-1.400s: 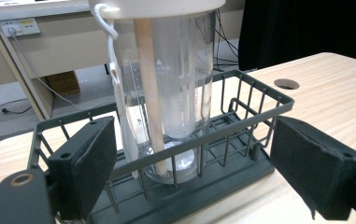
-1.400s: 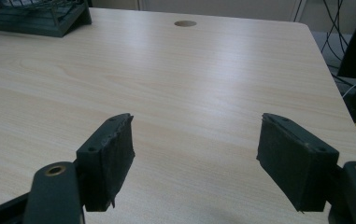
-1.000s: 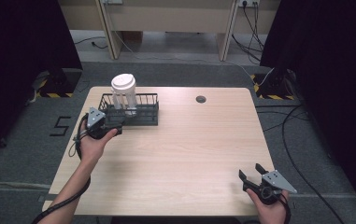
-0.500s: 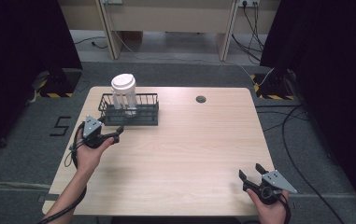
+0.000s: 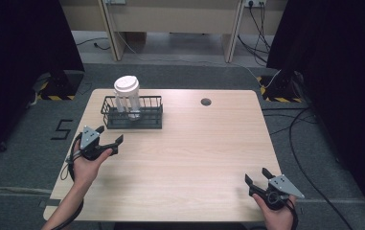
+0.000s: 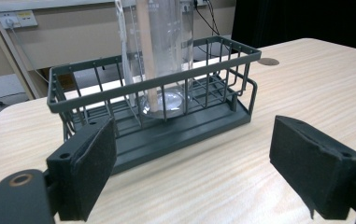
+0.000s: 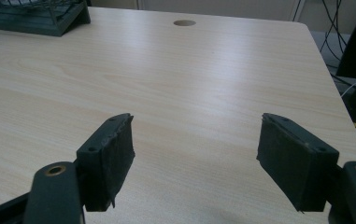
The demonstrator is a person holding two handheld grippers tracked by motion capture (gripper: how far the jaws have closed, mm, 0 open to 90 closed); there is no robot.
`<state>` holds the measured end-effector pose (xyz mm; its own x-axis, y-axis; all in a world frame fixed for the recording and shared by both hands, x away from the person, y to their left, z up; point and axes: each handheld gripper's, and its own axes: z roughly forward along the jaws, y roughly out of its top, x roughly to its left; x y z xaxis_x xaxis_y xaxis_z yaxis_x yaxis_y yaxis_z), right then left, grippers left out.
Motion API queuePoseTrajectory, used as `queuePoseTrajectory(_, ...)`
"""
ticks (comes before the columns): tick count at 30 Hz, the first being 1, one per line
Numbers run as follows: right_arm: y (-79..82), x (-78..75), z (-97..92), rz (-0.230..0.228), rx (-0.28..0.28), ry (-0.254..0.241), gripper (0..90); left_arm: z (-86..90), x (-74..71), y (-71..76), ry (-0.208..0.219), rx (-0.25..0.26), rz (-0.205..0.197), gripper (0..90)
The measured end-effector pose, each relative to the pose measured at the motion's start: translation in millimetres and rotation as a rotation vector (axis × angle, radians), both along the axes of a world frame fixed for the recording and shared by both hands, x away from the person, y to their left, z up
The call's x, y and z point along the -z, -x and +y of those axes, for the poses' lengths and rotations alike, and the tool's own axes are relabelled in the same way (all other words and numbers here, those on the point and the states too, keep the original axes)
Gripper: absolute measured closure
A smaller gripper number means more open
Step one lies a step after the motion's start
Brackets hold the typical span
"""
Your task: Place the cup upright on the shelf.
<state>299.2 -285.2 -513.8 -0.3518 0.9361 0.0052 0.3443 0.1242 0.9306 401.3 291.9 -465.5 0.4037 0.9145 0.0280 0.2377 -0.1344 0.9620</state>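
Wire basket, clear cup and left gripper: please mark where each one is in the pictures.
wire basket (image 5: pixel 111 120), high view, on its front left rim.
clear cup (image 5: pixel 126 86), high view, on its white lid.
left gripper (image 5: pixel 111 136), high view, midway between its open fingertips.

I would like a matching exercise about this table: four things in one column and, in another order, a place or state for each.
Things:
1. clear plastic cup
2. wire basket
3. left gripper
4. right gripper

Places or states:
A. open, near the table's front right corner
B. stands upright inside the basket, white lid on
C. open, just in front of the basket, holding nothing
D. dark, on the table's far left part

Pairs: 1-B, 2-D, 3-C, 4-A
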Motion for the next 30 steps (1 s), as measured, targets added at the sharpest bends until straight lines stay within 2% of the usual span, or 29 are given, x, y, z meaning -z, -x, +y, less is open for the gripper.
queuePoseTrajectory(6,0.0,0.0,-0.4,-0.001,0.001,-0.004,27.2,7.5,6.5,10.7,0.005,-0.012,0.009,14.3)
queuePoseTrajectory(22,0.0,-0.1,-0.1,0.001,0.003,-0.003,27.1,16.5,37.0,33.6,0.016,-0.048,0.055,14.3)
queuePoseTrajectory(30,-0.2,0.0,-0.1,0.002,0.001,-0.001,27.1,18.3,33.8,39.4,0.014,-0.053,0.019,14.3)
